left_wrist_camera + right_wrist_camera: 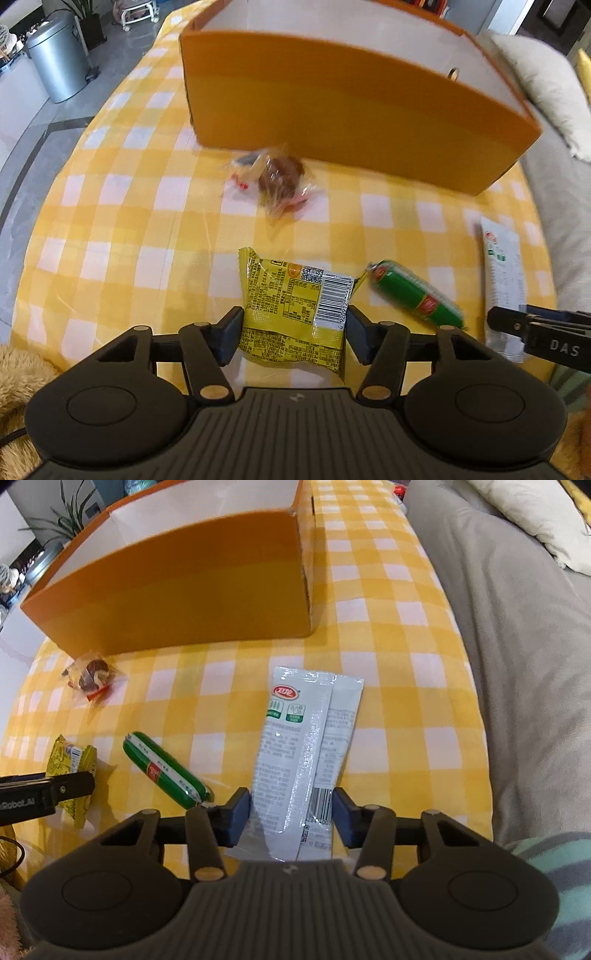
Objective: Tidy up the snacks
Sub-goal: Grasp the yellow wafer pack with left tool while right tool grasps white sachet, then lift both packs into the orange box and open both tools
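Note:
An orange box (343, 110) with a white inside stands at the back of the yellow checked cloth; it also shows in the right wrist view (192, 590). My left gripper (293, 332) straddles a yellow snack packet (295, 310), one finger on each side, touching or nearly so. My right gripper (290, 818) straddles a long white packet (306, 746) the same way. A green sausage (417, 293) lies between the two packets. A clear-wrapped brown snack (275, 177) lies in front of the box.
A grey sofa (509, 635) with a cream pillow (535, 513) borders the cloth on the right. A metal bin (55, 55) and a plant stand on the floor at the far left. A furry tan blanket (14, 380) lies at the near left.

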A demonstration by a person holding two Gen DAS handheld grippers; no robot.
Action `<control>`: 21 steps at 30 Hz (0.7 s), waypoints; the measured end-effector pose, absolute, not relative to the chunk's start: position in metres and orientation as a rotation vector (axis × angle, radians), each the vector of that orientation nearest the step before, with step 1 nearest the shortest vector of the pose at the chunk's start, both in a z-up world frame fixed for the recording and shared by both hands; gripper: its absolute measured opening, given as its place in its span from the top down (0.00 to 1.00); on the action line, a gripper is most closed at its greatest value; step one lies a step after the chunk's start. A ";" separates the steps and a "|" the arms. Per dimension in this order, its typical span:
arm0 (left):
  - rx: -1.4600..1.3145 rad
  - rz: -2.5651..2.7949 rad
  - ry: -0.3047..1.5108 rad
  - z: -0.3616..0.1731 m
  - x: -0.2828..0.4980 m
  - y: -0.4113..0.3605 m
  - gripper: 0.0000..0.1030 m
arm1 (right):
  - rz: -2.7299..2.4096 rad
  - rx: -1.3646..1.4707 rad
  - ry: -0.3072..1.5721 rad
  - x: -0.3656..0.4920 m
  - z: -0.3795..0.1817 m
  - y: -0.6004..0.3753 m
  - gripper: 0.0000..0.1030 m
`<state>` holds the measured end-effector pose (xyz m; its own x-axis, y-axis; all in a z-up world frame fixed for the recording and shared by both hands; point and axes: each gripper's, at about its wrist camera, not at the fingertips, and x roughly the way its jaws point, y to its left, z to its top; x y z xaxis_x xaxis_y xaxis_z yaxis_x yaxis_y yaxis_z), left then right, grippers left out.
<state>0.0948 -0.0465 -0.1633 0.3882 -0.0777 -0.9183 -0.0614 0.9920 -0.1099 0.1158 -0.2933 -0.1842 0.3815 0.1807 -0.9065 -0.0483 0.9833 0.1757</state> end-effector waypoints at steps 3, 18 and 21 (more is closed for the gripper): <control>-0.166 -0.032 1.147 -0.153 0.095 -0.046 0.35 | 0.155 0.136 1.113 0.110 -0.173 -0.294 0.56; -0.188 -0.187 0.995 -0.079 0.113 -0.053 0.35 | 0.255 0.080 0.931 0.106 -0.091 -0.273 0.57; -0.175 -0.200 0.960 -0.063 0.124 -0.053 0.35 | 0.282 0.064 0.907 0.116 -0.071 -0.267 0.57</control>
